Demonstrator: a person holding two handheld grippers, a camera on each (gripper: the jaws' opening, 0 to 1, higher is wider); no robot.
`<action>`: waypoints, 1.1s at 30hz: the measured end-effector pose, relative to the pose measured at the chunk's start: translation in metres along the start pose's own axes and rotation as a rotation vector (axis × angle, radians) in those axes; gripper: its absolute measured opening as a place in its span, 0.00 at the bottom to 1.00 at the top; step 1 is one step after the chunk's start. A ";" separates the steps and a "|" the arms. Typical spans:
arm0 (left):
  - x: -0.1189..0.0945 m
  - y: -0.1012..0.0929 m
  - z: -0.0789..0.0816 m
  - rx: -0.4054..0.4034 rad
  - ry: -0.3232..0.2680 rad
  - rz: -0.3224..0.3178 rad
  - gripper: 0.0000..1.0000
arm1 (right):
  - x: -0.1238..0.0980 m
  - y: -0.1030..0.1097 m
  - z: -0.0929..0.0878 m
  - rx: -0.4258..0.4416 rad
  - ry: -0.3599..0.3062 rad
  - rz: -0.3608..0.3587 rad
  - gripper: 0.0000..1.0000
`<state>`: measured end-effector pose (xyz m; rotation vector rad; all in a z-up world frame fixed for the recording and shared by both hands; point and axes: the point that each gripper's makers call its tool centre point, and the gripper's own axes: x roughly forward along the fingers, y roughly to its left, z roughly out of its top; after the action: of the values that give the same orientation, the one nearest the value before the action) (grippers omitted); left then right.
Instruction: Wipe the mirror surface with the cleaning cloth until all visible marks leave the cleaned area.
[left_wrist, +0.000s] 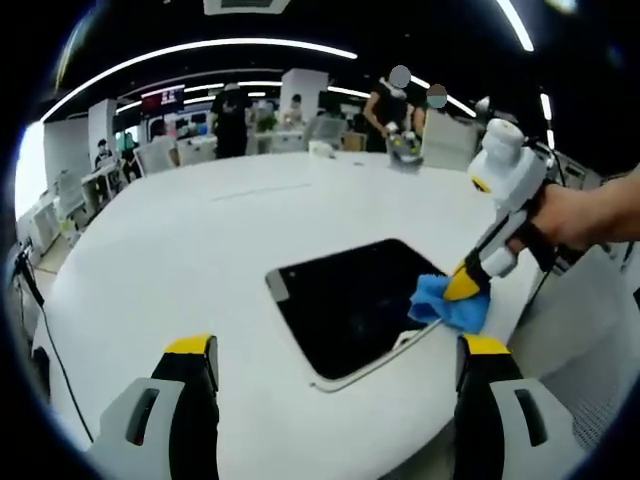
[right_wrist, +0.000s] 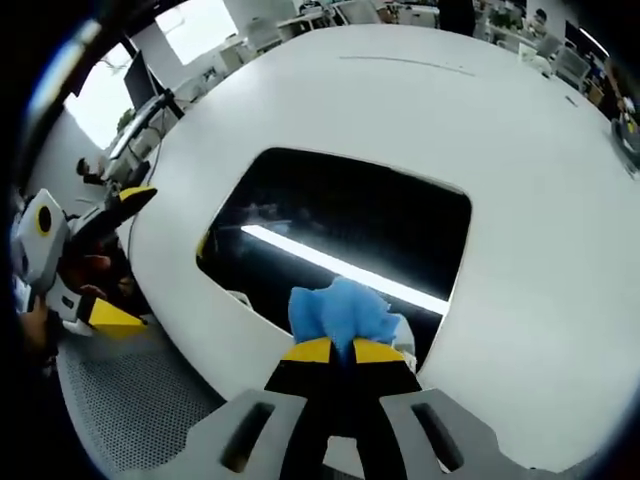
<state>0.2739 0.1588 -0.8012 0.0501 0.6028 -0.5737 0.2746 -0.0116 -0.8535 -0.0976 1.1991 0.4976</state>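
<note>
White and round, the counter (left_wrist: 200, 250) is taking up most of both views, with an open office of desks and standing people lying beyond it in the left gripper view. Near the counter's edge the mirror (left_wrist: 345, 300) is lying flat, a dark rounded rectangle with a pale rim; in the right gripper view the mirror (right_wrist: 340, 225) is reflecting a long ceiling light as a bright streak.

In the right gripper view, the right gripper (right_wrist: 335, 350) is pinching a blue cloth (right_wrist: 340, 308), its yellow-tipped jaws drawn together on the fabric, and is pressing the cloth against the mirror's near edge. In the left gripper view the same right gripper (left_wrist: 465, 285) is coming in from the right, held by a hand (left_wrist: 570, 215), with the cloth (left_wrist: 450, 305) bunching on the mirror's corner.

In its own view, the left gripper (left_wrist: 335, 355) is hovering above the counter just short of the mirror, jaws standing wide apart and holding nothing. It is also appearing at the left of the right gripper view, beside the counter's edge.
</note>
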 end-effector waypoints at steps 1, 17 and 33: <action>0.000 0.000 0.000 -0.006 0.001 0.001 0.99 | 0.000 -0.001 0.000 0.000 0.000 -0.001 0.00; -0.001 0.001 -0.002 -0.026 0.008 0.000 0.99 | -0.007 -0.019 -0.008 0.030 0.004 -0.011 0.00; 0.000 -0.002 -0.001 -0.042 0.007 -0.006 0.99 | -0.013 -0.031 -0.015 0.070 0.006 -0.020 0.00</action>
<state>0.2719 0.1578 -0.8020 0.0108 0.6216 -0.5669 0.2707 -0.0483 -0.8535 -0.0505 1.2188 0.4377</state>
